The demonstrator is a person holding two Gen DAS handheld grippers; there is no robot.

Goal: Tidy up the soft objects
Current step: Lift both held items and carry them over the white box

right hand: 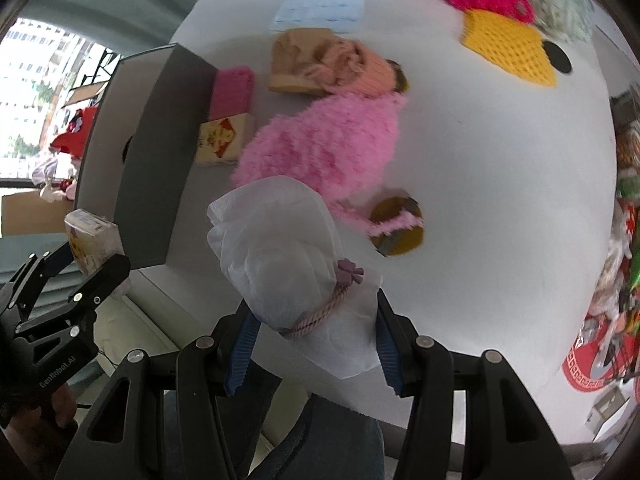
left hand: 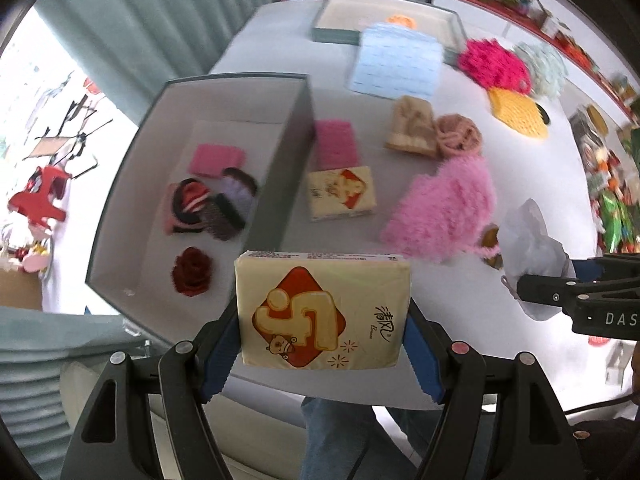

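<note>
My left gripper (left hand: 324, 354) is shut on a yellow tissue pack (left hand: 322, 310), held above the table's near edge beside the grey box (left hand: 292, 152). Inside the box lie a pink sponge (left hand: 216, 159), dark knit pieces (left hand: 208, 208) and a dark red knit rose (left hand: 192, 271). My right gripper (right hand: 316, 344) is shut on a white cloth pouch (right hand: 280, 248) tied with a pink cord, lifted over the table. On the table rest a second tissue pack (left hand: 342, 193), a pink sponge (left hand: 335, 143) and a fluffy pink item (left hand: 444, 216).
Farther back lie a beige knit piece (left hand: 412, 126), a peach knit ball (left hand: 458, 135), a blue cloth (left hand: 396, 60), a magenta fluffy item (left hand: 494, 62), a yellow knit mat (left hand: 518, 112) and a shallow tray (left hand: 332, 30). A small brown round object (right hand: 396, 226) sits near the pink fluff.
</note>
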